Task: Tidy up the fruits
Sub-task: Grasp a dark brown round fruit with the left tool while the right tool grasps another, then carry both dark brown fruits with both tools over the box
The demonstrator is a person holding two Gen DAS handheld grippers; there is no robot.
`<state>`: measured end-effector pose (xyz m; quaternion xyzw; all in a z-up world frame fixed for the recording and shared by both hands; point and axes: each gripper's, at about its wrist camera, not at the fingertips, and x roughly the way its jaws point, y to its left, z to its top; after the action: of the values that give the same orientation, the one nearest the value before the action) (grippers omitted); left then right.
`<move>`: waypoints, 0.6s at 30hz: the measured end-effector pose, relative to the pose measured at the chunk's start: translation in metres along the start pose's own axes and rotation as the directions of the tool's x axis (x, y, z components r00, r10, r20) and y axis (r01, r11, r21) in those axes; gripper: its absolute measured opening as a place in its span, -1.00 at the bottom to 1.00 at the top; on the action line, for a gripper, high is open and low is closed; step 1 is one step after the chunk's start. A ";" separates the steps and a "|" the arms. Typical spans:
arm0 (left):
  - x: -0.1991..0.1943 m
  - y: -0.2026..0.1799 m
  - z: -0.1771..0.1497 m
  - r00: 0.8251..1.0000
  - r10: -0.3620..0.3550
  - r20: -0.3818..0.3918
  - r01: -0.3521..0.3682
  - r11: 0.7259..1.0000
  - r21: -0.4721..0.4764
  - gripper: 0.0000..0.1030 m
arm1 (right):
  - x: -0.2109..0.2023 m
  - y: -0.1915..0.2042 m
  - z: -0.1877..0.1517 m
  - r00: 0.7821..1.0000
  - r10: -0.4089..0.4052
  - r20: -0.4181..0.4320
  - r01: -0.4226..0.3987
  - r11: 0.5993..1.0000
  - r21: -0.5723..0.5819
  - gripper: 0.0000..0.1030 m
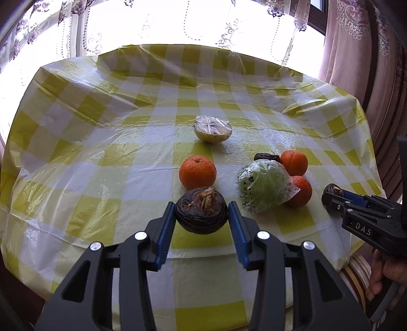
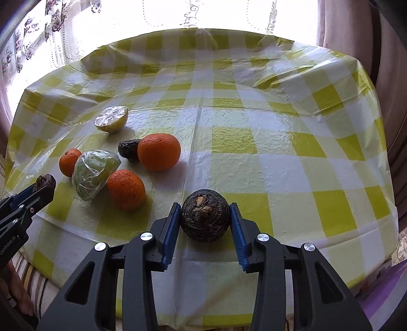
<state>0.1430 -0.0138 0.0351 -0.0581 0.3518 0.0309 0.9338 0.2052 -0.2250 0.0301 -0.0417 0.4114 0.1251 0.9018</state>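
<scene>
My left gripper [image 1: 202,211] is shut on a dark wrinkled fruit [image 1: 201,210], held above the table's near edge; it also shows at the left of the right wrist view [image 2: 45,182]. My right gripper [image 2: 205,215] is shut on a second dark wrinkled fruit [image 2: 204,219]; it appears at the right of the left wrist view [image 1: 333,191]. On the yellow-checked tablecloth [image 1: 101,157] lie three oranges [image 1: 197,172] [image 1: 293,162] [image 1: 301,191], a wrapped green fruit [image 1: 264,189], a third dark fruit [image 1: 267,157] and a wrapped half lemon [image 1: 213,129].
The round table stands before a bright window with lace curtains [image 1: 178,23]. A pink drape [image 1: 356,51] hangs at the right. A striped seat cushion [image 1: 356,275] lies below the table's near right edge. The person's hands show at the frame edges.
</scene>
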 end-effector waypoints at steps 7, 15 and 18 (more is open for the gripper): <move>-0.014 -0.017 -0.006 1.000 -0.026 0.016 0.026 0.999 0.025 -0.18 | -0.028 -0.011 -0.021 1.000 -0.006 0.014 0.005 1.000 0.026 -0.25; -0.028 -0.047 -0.017 0.997 -0.080 0.016 0.079 0.994 0.077 -0.18 | -0.058 -0.029 -0.044 1.000 -0.011 0.021 0.010 0.998 0.056 -0.25; -0.034 -0.063 -0.022 0.994 -0.110 0.013 0.108 0.989 0.105 -0.18 | -0.072 -0.039 -0.052 1.000 -0.016 0.027 0.014 0.997 0.072 -0.25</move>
<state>0.1094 -0.0800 0.0469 -0.0281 0.3404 -0.0379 0.9391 0.1320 -0.2854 0.0495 -0.0106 0.4031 0.1041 0.9092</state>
